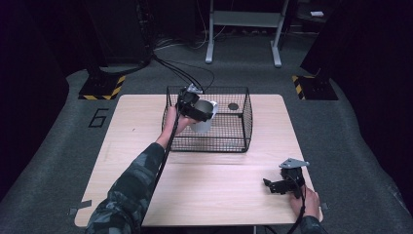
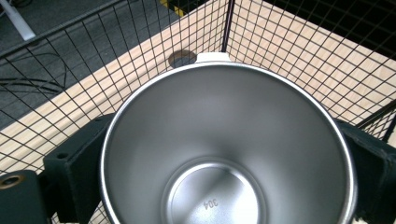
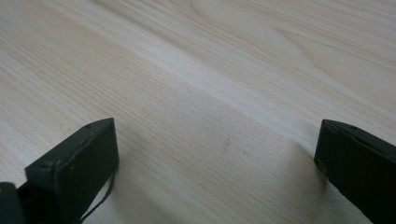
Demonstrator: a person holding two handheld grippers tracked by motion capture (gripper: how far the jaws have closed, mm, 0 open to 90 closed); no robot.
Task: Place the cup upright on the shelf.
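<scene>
L gripper [image 1: 197,108] was over the wire basket [image 1: 246,122], jaws clamped on a steel cup [image 1: 205,116], one jaw each side of its rim. Cup [image 2: 226,144] was tilted, held above basket floor, empty inside w/ "304" stamped on the bottom. R gripper [image 1: 276,185] sat low at table [image 1: 219,185] front-right corner, jaws wide apart, nothing btwn them but bare wood [image 3: 210,93].

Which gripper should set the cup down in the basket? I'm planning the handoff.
The left. The left gripper already clamps the steel cup over the wire basket, jaws on both sides. The right gripper rests open on the table, far from the basket.
</scene>
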